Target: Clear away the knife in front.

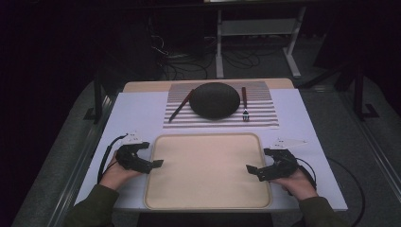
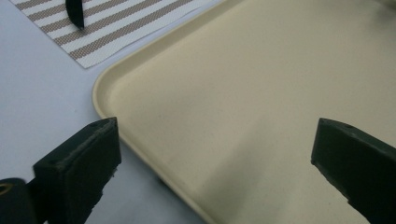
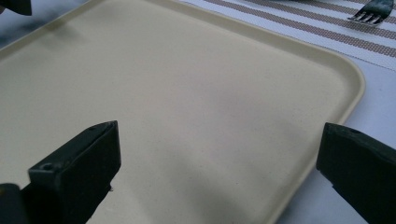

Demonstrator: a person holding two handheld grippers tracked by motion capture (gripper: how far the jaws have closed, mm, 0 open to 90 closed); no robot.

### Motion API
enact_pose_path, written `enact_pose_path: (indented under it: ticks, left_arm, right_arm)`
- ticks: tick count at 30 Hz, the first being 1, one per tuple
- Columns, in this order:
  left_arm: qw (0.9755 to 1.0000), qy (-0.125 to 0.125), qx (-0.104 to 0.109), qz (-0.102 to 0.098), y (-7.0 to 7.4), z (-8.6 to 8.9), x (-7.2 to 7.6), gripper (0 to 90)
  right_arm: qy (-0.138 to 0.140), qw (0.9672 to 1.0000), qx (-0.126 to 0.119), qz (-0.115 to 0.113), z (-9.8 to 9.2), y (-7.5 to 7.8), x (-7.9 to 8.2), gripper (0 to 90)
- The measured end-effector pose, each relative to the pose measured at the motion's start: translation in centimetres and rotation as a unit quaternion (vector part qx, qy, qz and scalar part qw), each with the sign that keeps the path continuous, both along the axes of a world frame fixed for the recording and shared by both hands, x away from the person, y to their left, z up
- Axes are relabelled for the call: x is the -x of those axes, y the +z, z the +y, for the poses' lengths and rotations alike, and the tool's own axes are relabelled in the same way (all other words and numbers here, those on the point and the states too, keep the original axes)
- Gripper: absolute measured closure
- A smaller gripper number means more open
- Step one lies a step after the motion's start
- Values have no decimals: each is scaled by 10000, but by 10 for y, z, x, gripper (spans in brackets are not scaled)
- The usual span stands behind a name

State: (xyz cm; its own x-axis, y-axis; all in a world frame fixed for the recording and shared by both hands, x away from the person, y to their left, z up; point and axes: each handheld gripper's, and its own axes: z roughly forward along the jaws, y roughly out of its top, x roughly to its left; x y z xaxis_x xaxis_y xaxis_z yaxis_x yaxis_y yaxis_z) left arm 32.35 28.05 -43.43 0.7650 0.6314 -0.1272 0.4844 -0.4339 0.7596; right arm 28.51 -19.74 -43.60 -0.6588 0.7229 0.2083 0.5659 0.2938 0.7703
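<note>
Left tool (image 1: 153, 161): jaws spread wide, nothing between them, pointing inward to the right.
Right tool (image 1: 254, 171): jaws spread wide, empty, pointing inward to the left.
Left hand (image 1: 113, 174): wrapped around the tool's rear, forearm in a dark green sleeve.
Right hand (image 1: 298, 182): the same grip, mirrored.

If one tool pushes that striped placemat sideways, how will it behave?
The thin striped woven placemat looks flexible, so it would probably buckle rather than slide stiffly. The dark round plate resting on it likely pins the middle; the fork may shift along.
</note>
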Motion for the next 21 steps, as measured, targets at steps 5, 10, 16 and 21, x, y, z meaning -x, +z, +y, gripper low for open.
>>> enact_pose_path:
  ticks: [5,10,16,21]
  left_arm:
    - [10000,31,20,-34,-1,3,3,0]
    - [10000,24,10,-38,-1,4,2,0]
    - [10000,37,30,-59,1,4,-2,0]
    - [10000,-2,12,-62,2,-1,-9,0]
  right_arm:
    - [1,10000,6,-5,0,0,0,0]
    - [-5,10000,-2,7,0,0,0,0]
    - [6,10000,-8,12,0,0,0,0]
    - [18,10000,-22,20,0,0,0,0]
